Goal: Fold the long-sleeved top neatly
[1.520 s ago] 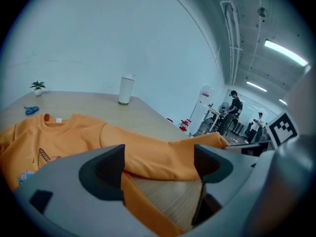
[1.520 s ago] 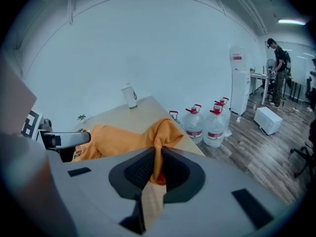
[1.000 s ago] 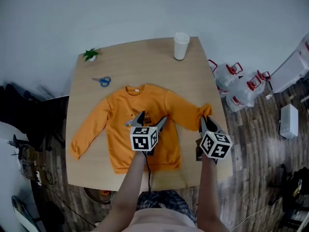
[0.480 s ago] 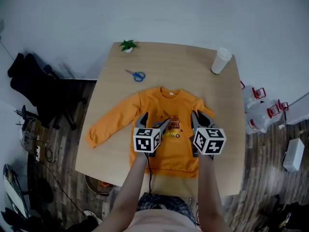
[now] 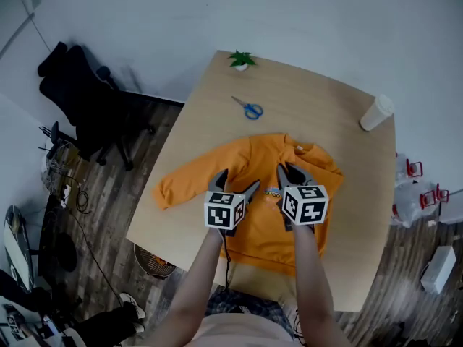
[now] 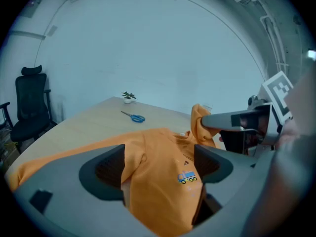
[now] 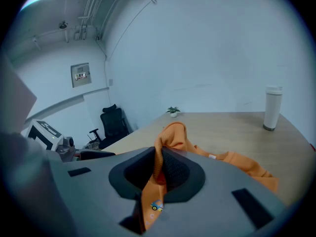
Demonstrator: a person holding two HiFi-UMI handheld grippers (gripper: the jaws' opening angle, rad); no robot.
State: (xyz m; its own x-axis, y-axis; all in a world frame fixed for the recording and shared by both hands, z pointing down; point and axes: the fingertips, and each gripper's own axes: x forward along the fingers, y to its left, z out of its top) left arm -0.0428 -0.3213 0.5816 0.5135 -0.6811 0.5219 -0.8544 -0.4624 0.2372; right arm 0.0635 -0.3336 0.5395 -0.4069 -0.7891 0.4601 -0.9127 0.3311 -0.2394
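Grips right-side sleeve (image 7: 170, 134) of orange long-sleeved top (image 5: 264, 230), spread on desk (image 5: 217, 121), w/ right hand-held gripper (image 5: 289, 173); holds left hand-held gripper (image 5: 235, 183) released over chest. Looks soft, light, floppy: best taken at cuffs/hem.

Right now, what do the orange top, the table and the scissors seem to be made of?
Orange top: soft knit fabric, perhaps cotton; matte, it hangs limp from the right gripper. Table: light wood or wood-look laminate; faint grain, low sheen. Scissors: blue handles look plastic; blades too small to judge.
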